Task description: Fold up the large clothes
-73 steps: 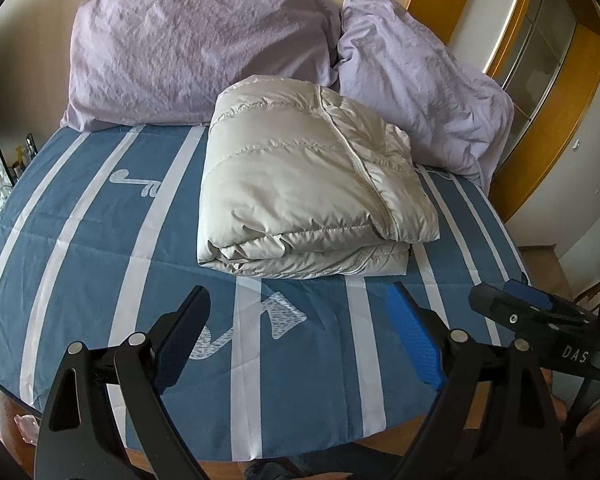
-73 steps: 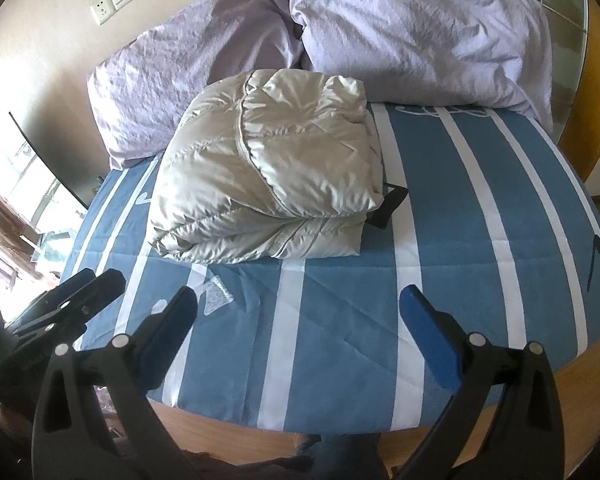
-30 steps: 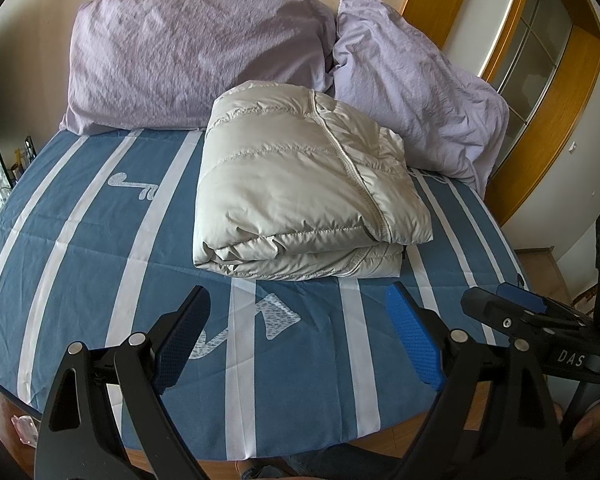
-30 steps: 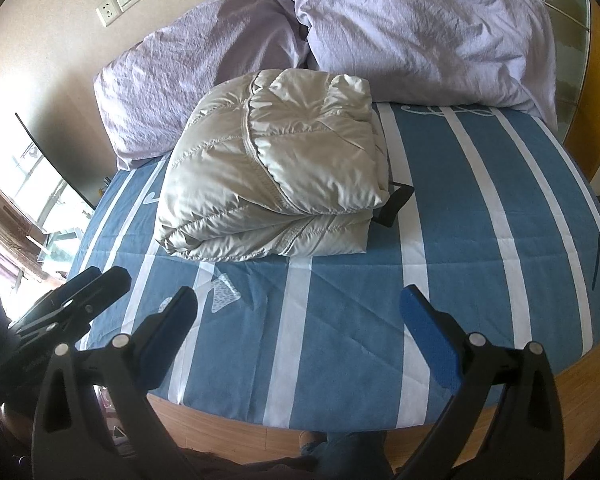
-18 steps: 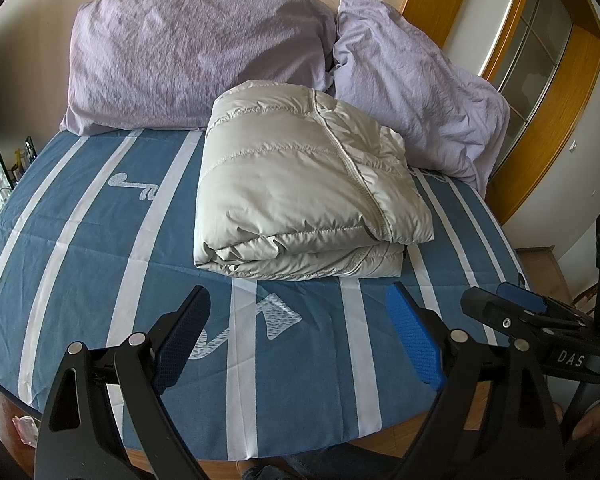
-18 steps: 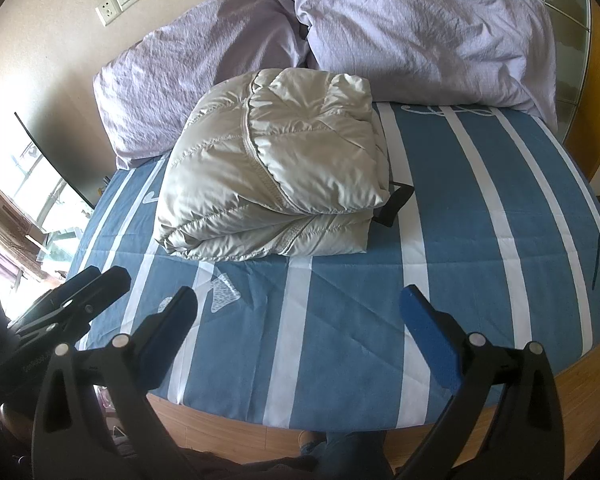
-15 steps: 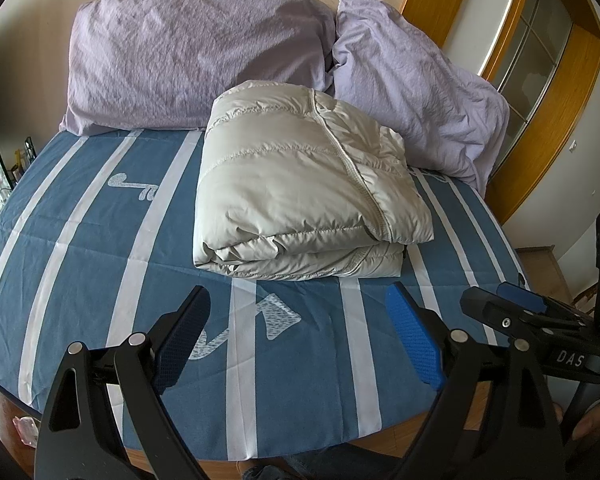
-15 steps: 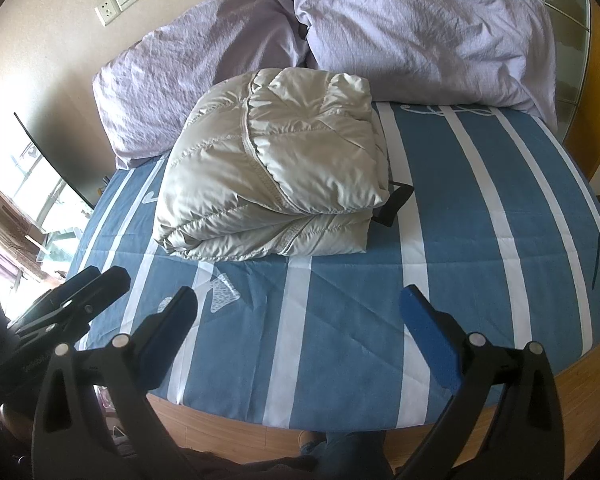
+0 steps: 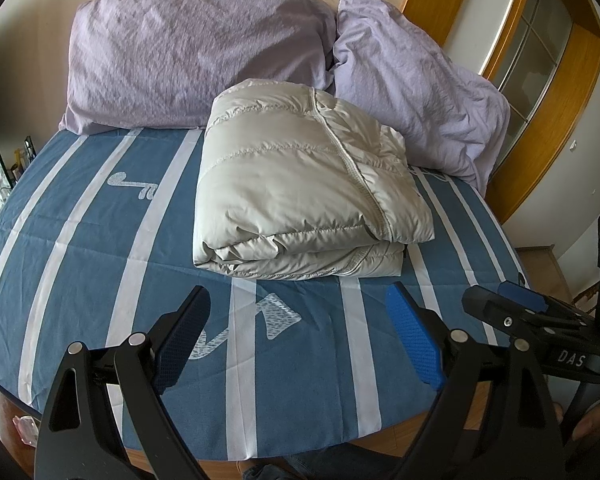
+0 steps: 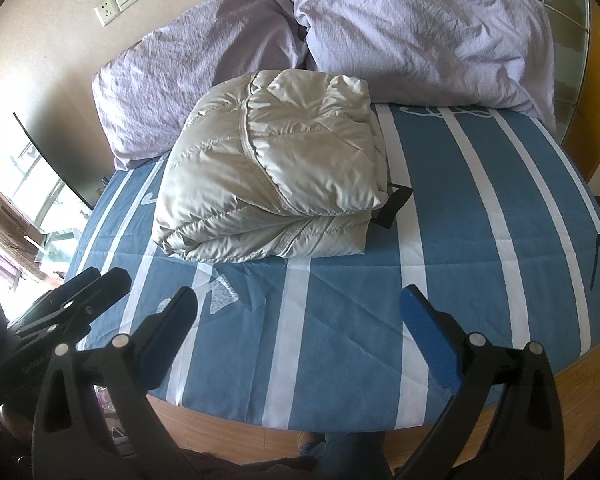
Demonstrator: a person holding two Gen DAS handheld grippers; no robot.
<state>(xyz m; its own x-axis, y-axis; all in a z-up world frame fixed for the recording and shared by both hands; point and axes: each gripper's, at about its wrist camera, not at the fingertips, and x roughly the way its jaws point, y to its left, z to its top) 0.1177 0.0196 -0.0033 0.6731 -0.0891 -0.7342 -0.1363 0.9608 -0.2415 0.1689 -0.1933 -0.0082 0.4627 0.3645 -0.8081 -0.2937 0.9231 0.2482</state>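
Hand-held grippers, left (image 9: 296,336) and right (image 10: 300,328), hover agape, seemingly short of jacket (image 9: 300,188).

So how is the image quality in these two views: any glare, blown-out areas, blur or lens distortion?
Left wrist view: sharp, evenly lit, strong fisheye bowing the bed's edge, dark corner vignette. Right wrist view: also sharp, but the window at left is blown out, and there's a sheen on the folded jacket; the left claw beside it sits in shadow.
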